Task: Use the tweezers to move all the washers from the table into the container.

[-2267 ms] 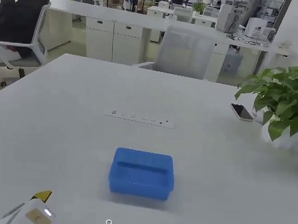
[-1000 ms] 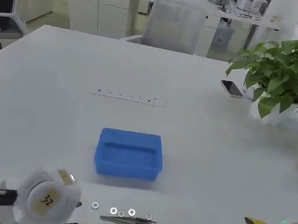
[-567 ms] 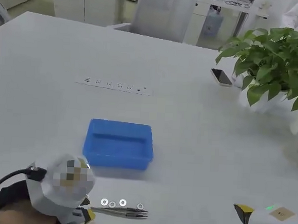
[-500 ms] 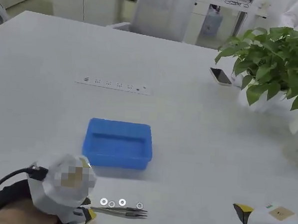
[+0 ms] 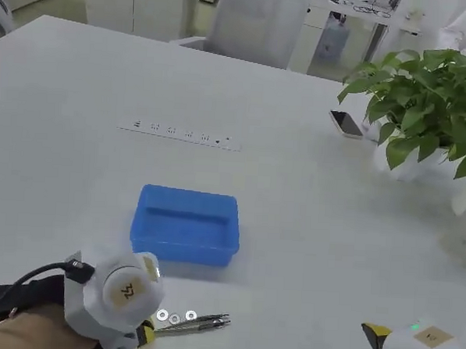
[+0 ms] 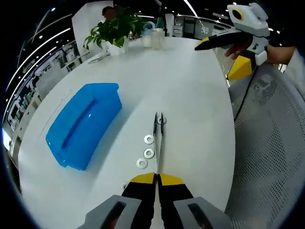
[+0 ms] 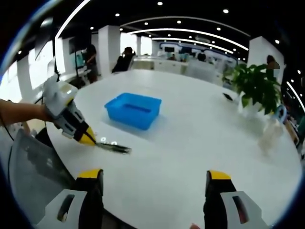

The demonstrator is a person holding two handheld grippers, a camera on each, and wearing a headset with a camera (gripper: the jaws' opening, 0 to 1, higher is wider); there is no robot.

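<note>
The left gripper has its fingers pinched on the back end of the steel tweezers, which reach forward low over the desk near its front edge. Small washers lie just beside them, in front of the blue container. The right gripper has its fingers wide, holding nothing. The washers look thin, light and slippery, and are probably best pinched across the rim.

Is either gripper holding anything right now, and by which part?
The left gripper is shut on the tweezers, its fingers pinching their rear end; the tips are beside the washers. The right gripper is open, holding nothing.
</note>
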